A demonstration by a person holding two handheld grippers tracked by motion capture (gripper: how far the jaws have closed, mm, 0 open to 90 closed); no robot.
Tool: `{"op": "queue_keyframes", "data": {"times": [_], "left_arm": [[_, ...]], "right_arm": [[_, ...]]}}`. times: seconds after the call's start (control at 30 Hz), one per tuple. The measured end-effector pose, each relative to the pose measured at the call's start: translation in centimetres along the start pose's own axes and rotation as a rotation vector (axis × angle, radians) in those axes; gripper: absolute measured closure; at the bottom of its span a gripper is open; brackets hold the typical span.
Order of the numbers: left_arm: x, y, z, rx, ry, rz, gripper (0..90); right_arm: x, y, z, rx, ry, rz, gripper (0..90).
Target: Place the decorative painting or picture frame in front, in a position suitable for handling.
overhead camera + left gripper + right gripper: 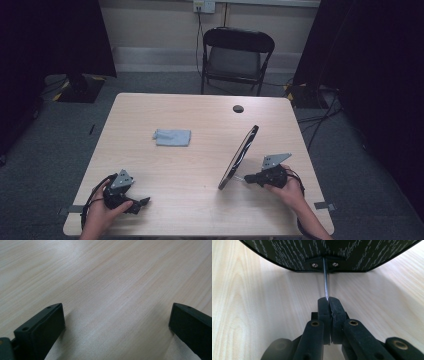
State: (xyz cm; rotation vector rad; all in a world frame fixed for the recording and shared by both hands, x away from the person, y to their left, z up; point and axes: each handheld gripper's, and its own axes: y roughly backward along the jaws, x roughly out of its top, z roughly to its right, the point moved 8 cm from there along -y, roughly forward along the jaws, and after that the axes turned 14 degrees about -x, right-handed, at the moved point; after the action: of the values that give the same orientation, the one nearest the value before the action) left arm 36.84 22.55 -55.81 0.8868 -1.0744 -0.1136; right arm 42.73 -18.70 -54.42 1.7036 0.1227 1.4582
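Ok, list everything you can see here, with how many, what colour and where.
Table: one, light wood, centre.
Mirror: one, black-framed, standing tilted on the table's right part.
Metal stand rod: one, silver, on the mirror's back.
Cloth: one, grey-blue, folded, table middle.
Cable hole: one, dark, far table edge.
Folding chair: one, black, beyond the table.
Wall socket: one, white, back wall.
Left gripper: one, black, near left, jaws open over bare wood.
Right gripper: one, black, shut on the rod.
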Motion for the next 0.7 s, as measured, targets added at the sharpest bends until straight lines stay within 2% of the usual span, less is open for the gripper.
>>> {"op": "queue_keyframes", "data": {"times": [0.1, 0.13, 0.37, 0.53, 0.7], "left_arm": [[0.0, 0.0, 0.0, 0.0, 0.0, 0.0, 0.0], [0.0, 0.0, 0.0, 0.0, 0.0, 0.0, 0.0], [0.0, 0.0, 0.0, -0.001, 0.0, -0.002, 0.0], [0.0, 0.0, 0.0, 0.0, -0.003, -0.006, 0.0], [0.0, 0.0, 0.0, -0.001, -0.001, -0.004, 0.0]], "right_arm": [[-0.1, 0.1, 0.3, -0.009, -0.003, -0.005, 88.9], [-0.3, 0.2, 0.8, -0.024, -0.027, -0.005, 87.7], [-0.6, 0.3, 2.2, -0.083, -0.075, -0.004, 82.4], [-0.3, -0.2, 3.3, -0.146, -0.101, -0.013, 78.3], [0.1, -0.7, 4.1, -0.179, -0.138, -0.02, 76.6]]}}
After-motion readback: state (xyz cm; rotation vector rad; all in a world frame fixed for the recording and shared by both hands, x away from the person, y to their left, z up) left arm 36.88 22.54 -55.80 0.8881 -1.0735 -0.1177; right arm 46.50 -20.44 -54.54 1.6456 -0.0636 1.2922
